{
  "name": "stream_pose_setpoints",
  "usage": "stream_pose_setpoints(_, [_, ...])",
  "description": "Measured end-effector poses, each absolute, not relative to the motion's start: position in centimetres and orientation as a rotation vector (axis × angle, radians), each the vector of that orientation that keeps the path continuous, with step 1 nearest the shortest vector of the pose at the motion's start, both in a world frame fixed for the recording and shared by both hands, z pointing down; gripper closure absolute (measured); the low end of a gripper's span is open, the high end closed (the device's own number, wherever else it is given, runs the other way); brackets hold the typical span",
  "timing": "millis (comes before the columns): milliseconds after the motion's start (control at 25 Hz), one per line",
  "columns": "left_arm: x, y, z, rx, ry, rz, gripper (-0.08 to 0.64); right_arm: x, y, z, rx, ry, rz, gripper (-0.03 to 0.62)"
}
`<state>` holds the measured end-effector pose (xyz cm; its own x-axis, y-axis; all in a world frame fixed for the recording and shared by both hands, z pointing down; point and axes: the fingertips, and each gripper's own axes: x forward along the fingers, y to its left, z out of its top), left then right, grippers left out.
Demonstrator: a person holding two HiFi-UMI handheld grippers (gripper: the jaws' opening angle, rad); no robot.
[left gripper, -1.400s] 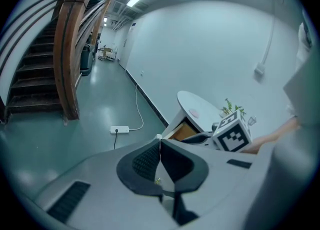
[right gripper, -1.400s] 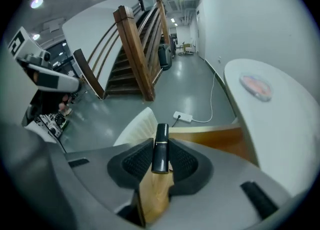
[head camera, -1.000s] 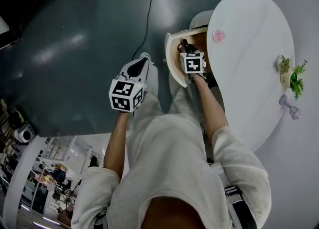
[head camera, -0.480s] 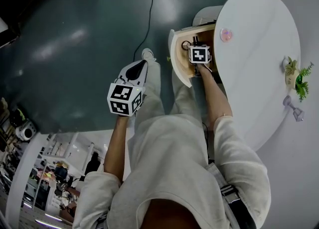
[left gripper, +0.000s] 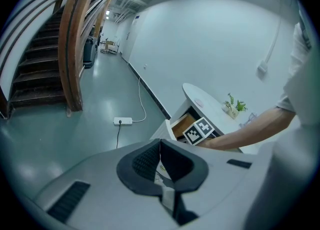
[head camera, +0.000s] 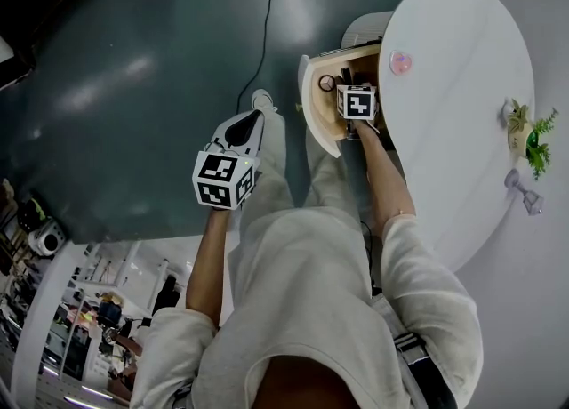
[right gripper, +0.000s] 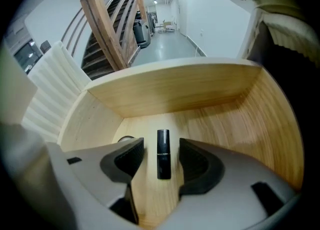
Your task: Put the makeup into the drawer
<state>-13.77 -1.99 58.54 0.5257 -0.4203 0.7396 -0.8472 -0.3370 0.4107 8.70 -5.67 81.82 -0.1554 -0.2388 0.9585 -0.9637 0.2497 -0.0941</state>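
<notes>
Release step: right gripper (right gripper: 161, 150) jaws just opening, now standing apart around lipstick (right gripper: 163, 160) lying on drawer (right gripper: 175, 91) floor, lower centre of frame. Left gripper (left gripper: 160, 148) jaws together, empty. Next, likely: lifting right gripper clear, closing drawer.

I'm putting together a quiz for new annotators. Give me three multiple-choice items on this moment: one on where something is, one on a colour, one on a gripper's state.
1. The lipstick tube lies:
A on the white table top
B on the drawer's wooden floor
C on the room's floor

2. The tube is:
A pink
B black
C white

3. The right gripper's jaws are:
A clamped on the tube
B shut together, empty
C apart, pads off the tube

Answers:
1 B, wood grain shows all round it.
2 B, it is dark from end to end.
3 C, the jaws have just been opening, and a gap shows on each side of the tube between them.
</notes>
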Motion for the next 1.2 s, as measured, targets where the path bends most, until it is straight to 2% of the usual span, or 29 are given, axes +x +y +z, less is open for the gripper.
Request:
stream_pose_setpoints(160, [-13.1, -2.0, 58.4, 1.967, -1.029, 0.660, 0.549, 7.4, -6.2, 80.2, 1.147, -1.701, 0.965, 0.333])
stream_pose_setpoints(280, [-12.7, -2.0, 58.2, 1.974, -1.031, 0.654, 0.549, 5.6, -6.3, 78.2, 1.150, -1.818, 0.945, 0.322])
stream_pose_setpoints(840, [-12.1, -2.8, 57.7, 1.986, -1.055, 0.626, 0.549, 0.1, -7.2, 61.2, 1.171, -2.257, 0.690, 0.350])
stream_pose_setpoints(1200, [-11.2, -3.8, 57.1, 2.008, -1.057, 0.614, 0.548, 5.4, -9.7, 55.4, 1.333, -2.186, 0.598, 0.353])
